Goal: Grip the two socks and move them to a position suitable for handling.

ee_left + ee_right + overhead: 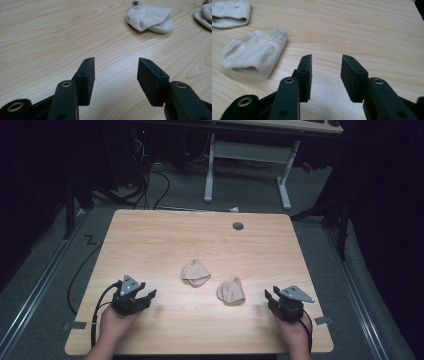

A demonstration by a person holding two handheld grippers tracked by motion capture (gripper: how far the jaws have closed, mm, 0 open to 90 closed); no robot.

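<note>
Two short beige socks lie apart near the middle of the wooden desk (165,235), each loosely crumpled. The left sock (195,273) sits slightly farther from the person; the right sock (231,291) lies nearer the front edge and closer to the right gripper (270,297). The left gripper (149,295) rests at the front left of the desk, well apart from either sock. In the left gripper view its fingers (88,80) stand released with bare desk between them, and the left sock lies ahead and to the right. In the right gripper view the fingers (353,77) are likewise spread and grasp nothing, with the right sock just ahead and to the left. Judged from this layout, work on the socks, probably pairing or folding, has not begun: neither sock is touched, flattened or laid against the other. The approach, the grasp and all handling remain to be done.
</note>
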